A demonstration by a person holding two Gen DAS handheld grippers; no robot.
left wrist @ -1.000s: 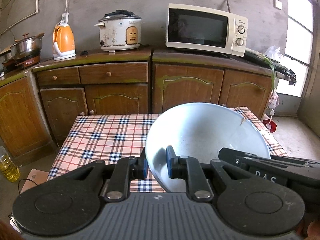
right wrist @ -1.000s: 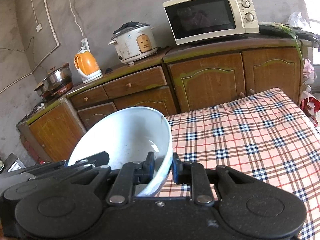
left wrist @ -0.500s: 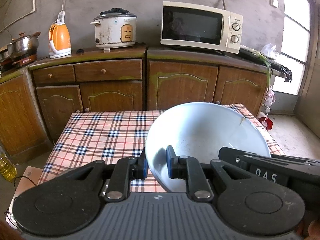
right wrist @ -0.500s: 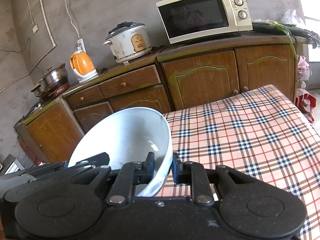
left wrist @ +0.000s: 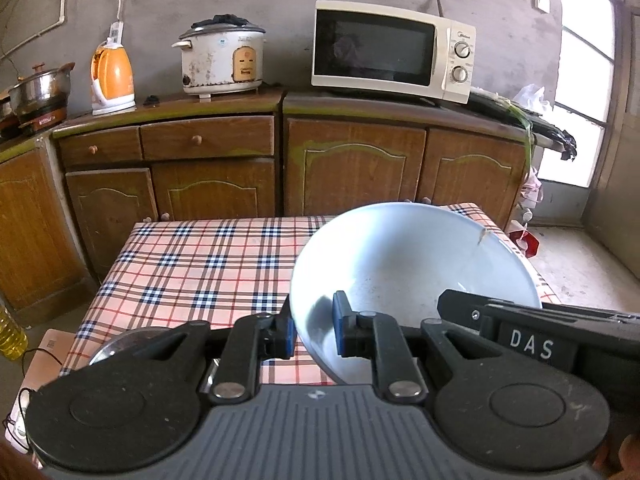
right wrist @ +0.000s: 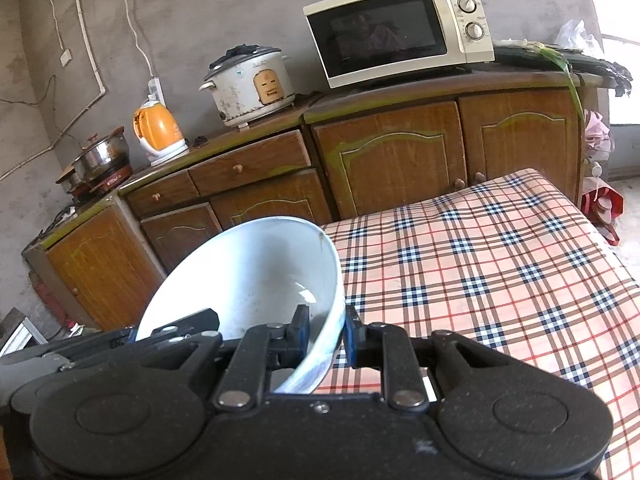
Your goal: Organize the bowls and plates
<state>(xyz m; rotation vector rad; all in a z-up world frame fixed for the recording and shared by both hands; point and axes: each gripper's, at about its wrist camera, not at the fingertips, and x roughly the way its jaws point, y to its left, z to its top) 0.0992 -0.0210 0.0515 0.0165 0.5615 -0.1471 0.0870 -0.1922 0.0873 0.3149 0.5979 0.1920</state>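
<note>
The white bowl [left wrist: 412, 272] hangs tilted above the checked table [left wrist: 192, 264], my left claw [left wrist: 314, 330] and right claw [right wrist: 326, 338] each pinching opposite rim edges. It looks stiff, glazed, slippery, breakable, and seems cracked near the rim.

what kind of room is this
Most likely a modest home kitchen: a microwave, a rice cooker and an orange electric kettle stand on wooden cabinets along a bare plaster wall, with a table in a checked tablecloth in front.
</note>
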